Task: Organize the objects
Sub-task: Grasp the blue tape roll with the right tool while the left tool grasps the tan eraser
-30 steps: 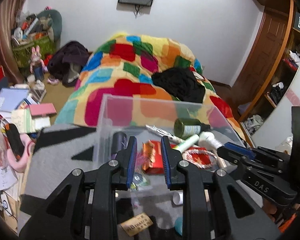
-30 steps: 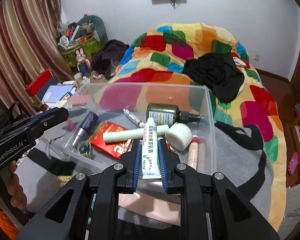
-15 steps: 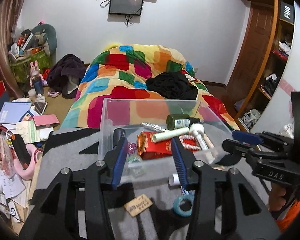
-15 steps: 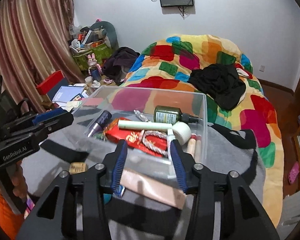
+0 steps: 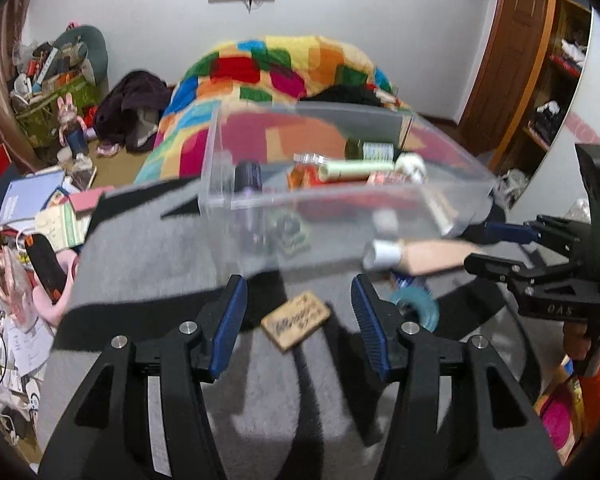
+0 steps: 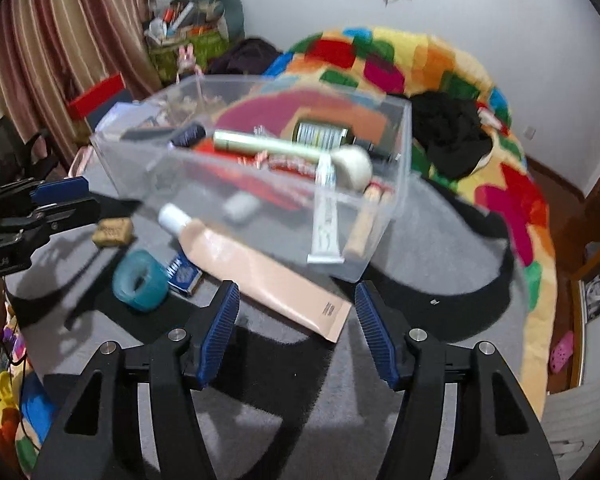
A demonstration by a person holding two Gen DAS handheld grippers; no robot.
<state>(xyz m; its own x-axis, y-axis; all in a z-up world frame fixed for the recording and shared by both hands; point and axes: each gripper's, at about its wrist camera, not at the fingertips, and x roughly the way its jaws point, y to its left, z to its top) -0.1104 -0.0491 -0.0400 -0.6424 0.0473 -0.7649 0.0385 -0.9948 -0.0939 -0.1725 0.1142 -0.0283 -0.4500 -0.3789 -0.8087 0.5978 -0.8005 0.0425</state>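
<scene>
A clear plastic bin sits on the grey blanket and holds several tubes, a green bottle and a red packet. In front of it lie a peach tube, a teal tape roll, a small blue box and a tan tag. My left gripper is open and empty, just above the tan tag. My right gripper is open and empty, over the flat end of the peach tube.
A bed with a bright patchwork cover and black clothes lies behind the bin. Books and papers clutter the floor at the left. A wooden door and shelves stand at the right.
Both grippers have opened wide and pulled back from the bin toward the loose items in front. The white tube the right gripper held one second ago now lies inside the bin.
</scene>
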